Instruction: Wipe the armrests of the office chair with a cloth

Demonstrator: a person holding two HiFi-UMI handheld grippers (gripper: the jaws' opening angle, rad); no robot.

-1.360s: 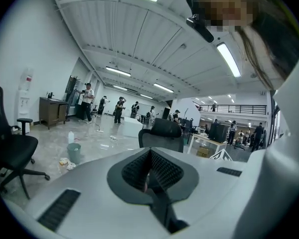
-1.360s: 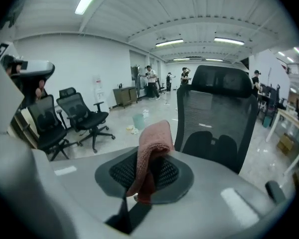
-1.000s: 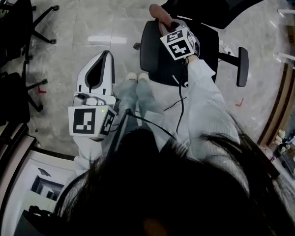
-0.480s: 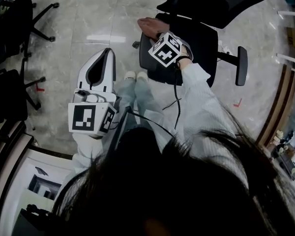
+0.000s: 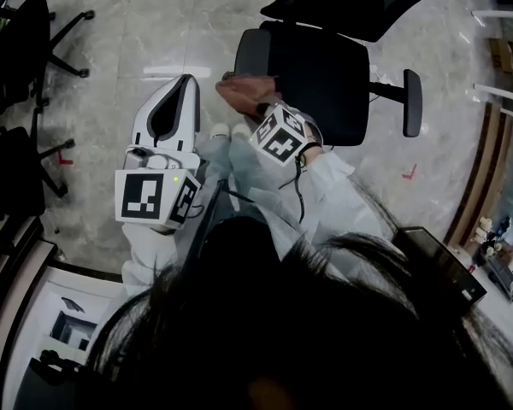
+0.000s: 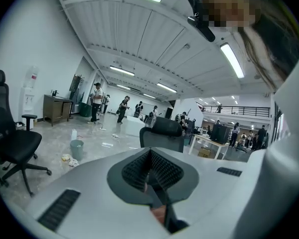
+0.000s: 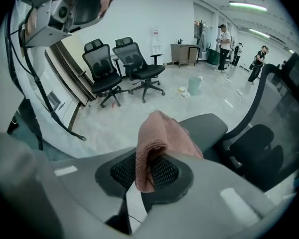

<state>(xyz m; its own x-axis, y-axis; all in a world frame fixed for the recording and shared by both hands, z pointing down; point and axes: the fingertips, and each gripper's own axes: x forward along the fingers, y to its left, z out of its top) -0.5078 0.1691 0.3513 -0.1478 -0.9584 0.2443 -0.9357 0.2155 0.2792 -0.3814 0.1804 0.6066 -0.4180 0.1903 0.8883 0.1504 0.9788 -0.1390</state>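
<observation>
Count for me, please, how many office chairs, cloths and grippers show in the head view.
Office chairs: 3
Pink cloth: 1
Grippers: 2, the left gripper and the right gripper
Total: 6

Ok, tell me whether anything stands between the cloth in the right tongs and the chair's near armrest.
Nothing visible does. The right tongs are shut on the cloth, which is right at the front end of the armrest. No object lies between them, though contact is unclear.
</observation>
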